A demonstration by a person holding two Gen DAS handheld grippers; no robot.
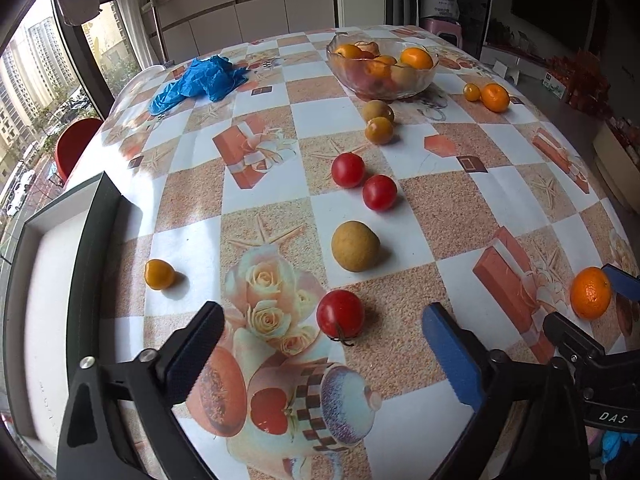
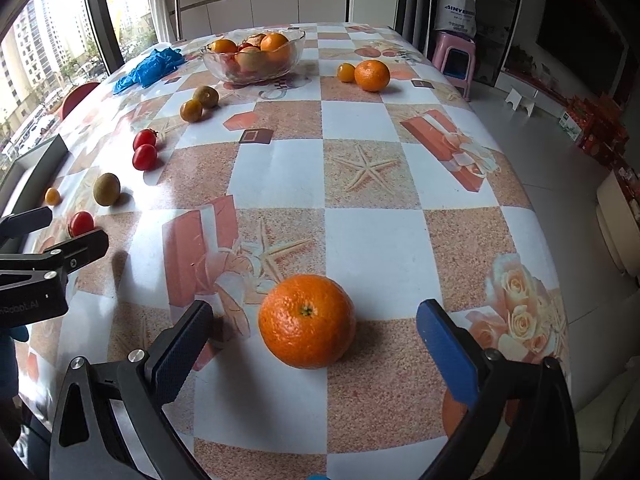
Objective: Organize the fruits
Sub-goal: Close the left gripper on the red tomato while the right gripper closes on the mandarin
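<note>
I hold both grippers wide open and empty, the right gripper [image 2: 312, 344] bracketing the orange [image 2: 307, 321] and the left gripper [image 1: 320, 344] the tomato [image 1: 340, 313], both well short of the glass bowl [image 1: 382, 65] where gathered fruit sits.

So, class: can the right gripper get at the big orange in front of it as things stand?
Probably yes. The right gripper is open, its jaws stand either side of the orange, and nothing on the table lies between them.

Lying loose on the surface [image 2: 360, 240]: three tomatoes [image 1: 340, 314], two oranges [image 2: 307, 321], three brownish fruits [image 1: 355, 245], two kumquats [image 1: 159, 274].
</note>
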